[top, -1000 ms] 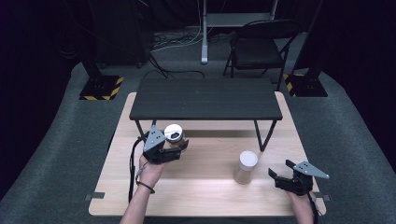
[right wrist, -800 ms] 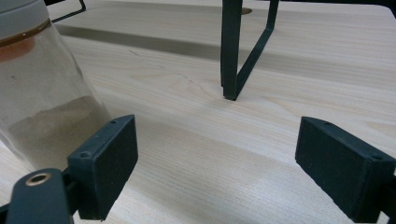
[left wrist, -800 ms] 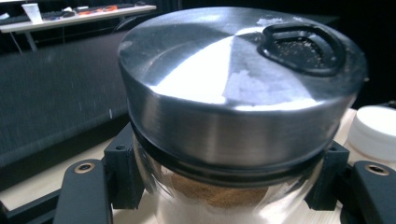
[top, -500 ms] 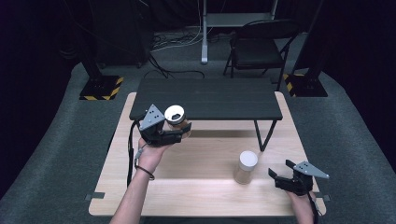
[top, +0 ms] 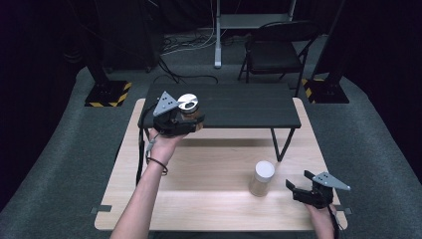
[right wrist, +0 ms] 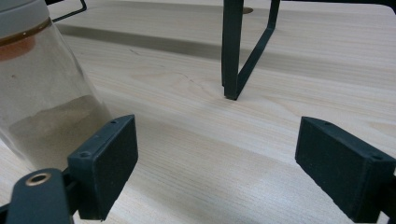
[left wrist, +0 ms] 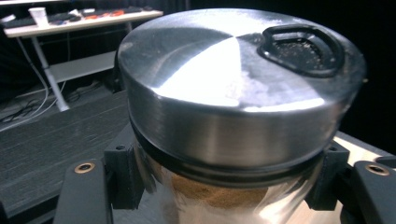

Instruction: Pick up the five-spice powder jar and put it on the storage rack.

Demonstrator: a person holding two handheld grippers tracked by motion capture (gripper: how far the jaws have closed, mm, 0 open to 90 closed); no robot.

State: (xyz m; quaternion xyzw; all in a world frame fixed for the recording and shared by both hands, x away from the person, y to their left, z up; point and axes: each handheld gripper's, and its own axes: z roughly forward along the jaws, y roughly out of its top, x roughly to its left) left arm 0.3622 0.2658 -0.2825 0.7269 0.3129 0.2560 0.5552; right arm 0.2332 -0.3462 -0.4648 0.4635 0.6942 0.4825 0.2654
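A glass jar [top: 188,105] with a shiny metal lid and brown powder inside hangs in the air over the front left corner of the black shelf [top: 239,104]. My left gripper [top: 191,119] is shut on it. In the left gripper view both pads [left wrist: 122,173] press the jar [left wrist: 233,93] just under its lid. A second jar [top: 262,178] with a white lid and pale powder stands on the wooden table [top: 209,199] at the right. My right gripper [top: 297,186] rests just right of it, open with nothing between the jaws; in the right gripper view [right wrist: 224,168] that jar [right wrist: 37,107] is at the left.
The low black shelf stands on the far half of the table on thin metal legs [right wrist: 233,51]. A folding chair [top: 273,50] and stands are on the floor beyond. Bare wood lies between the two hands.
My left hand has lifted the metal-lidded jar off the table and carried it up and away toward the black shelf. The right gripper has stayed where it was.
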